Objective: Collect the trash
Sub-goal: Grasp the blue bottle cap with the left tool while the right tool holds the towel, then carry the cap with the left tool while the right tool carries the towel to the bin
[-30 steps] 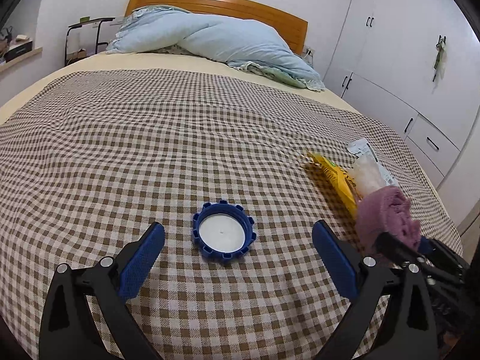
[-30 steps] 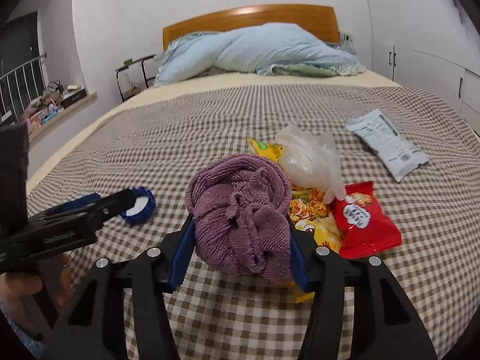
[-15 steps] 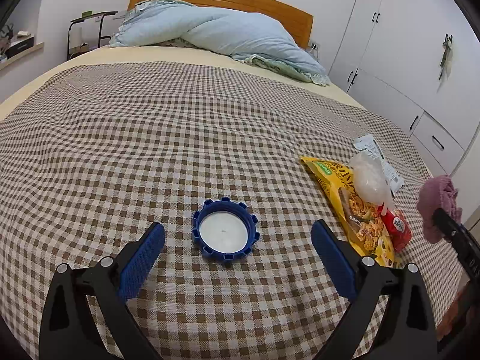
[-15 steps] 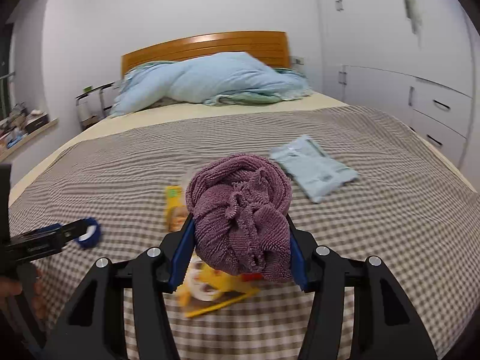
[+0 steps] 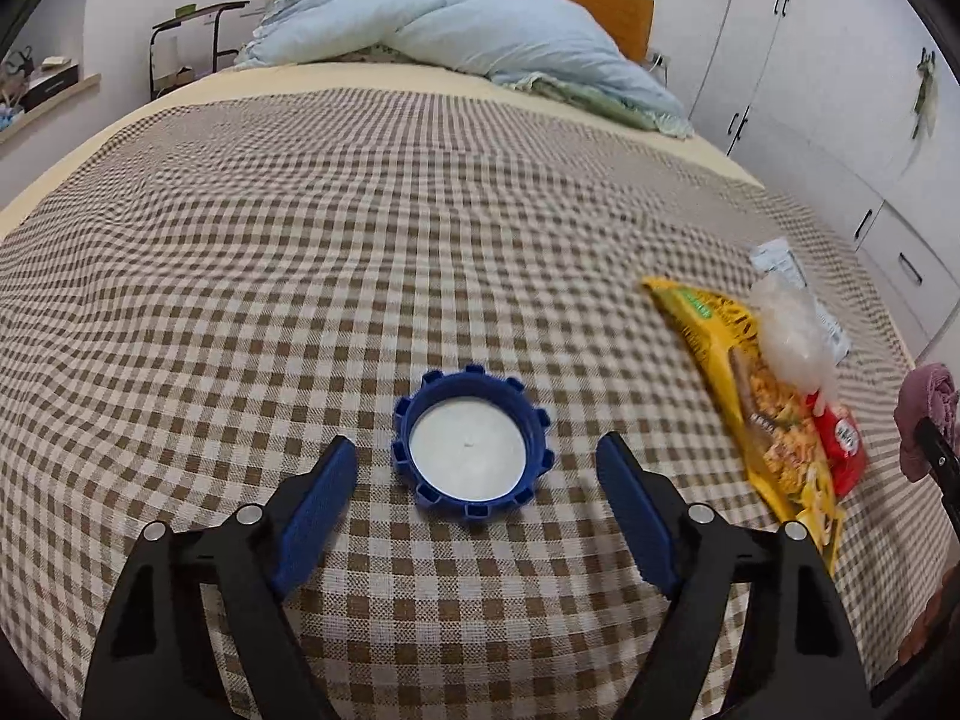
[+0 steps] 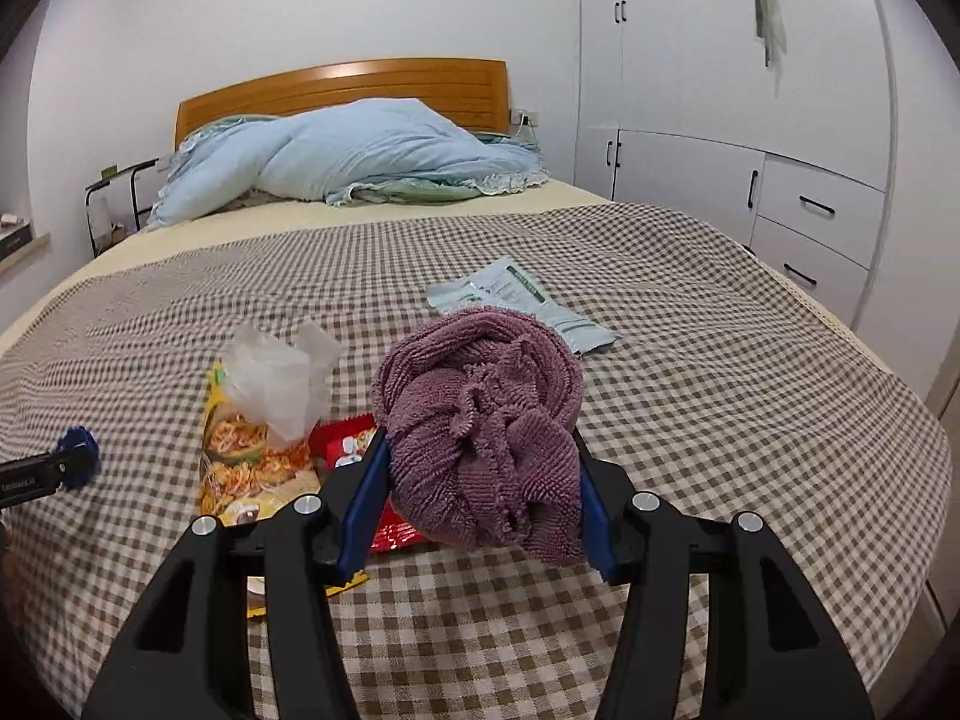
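A blue ribbed jar lid [image 5: 472, 443] lies upside down on the checked bedspread, just ahead of and between the fingers of my left gripper [image 5: 477, 465], which is open and empty. My right gripper [image 6: 480, 450] is shut on a bunched purple cloth [image 6: 480, 426], held above the bed. On the bedspread lie a yellow snack bag [image 5: 762, 402], a clear plastic bag [image 6: 279, 381] on top of it, a red wrapper [image 6: 345, 441] and a pale green-white packet [image 6: 516, 300]. The purple cloth also shows at the right edge of the left wrist view [image 5: 927, 414].
A light blue duvet [image 6: 354, 150] is heaped by the wooden headboard [image 6: 342, 81]. White wardrobes and drawers [image 6: 810, 198] stand along the bed's right side. A black metal rack [image 5: 192, 42] stands at the back left.
My left gripper has narrowed its opening and moved closer to the blue lid. My right gripper, still holding the cloth, has swung right and away from the wrappers.
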The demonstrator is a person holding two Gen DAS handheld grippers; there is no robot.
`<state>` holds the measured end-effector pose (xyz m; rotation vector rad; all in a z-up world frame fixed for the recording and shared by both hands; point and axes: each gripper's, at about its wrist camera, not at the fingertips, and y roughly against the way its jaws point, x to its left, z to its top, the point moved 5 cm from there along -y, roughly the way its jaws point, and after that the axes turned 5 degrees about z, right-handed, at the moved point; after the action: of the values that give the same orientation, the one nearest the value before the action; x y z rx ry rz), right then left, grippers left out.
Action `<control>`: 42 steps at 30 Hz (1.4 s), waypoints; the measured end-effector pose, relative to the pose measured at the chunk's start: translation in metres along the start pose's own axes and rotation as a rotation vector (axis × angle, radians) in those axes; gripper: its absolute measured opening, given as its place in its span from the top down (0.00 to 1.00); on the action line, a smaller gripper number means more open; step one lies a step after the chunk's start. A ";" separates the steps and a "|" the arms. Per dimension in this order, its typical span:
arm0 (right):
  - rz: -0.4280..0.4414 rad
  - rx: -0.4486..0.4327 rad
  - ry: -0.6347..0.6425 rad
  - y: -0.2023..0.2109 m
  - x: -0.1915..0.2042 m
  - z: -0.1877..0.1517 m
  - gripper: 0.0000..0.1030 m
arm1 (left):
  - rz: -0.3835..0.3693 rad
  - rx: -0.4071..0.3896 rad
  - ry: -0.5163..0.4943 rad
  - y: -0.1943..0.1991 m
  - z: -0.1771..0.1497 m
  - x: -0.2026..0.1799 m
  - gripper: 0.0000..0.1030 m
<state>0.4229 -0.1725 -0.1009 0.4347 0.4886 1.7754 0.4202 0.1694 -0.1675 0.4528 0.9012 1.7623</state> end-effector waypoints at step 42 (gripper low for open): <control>0.028 -0.009 0.077 0.001 0.028 -0.007 0.47 | 0.056 -0.145 -0.012 0.040 0.003 -0.006 0.52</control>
<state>0.4114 -0.1465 -0.1049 0.3696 0.5300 1.8260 0.3992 0.1584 -0.1343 0.3968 0.7520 1.8599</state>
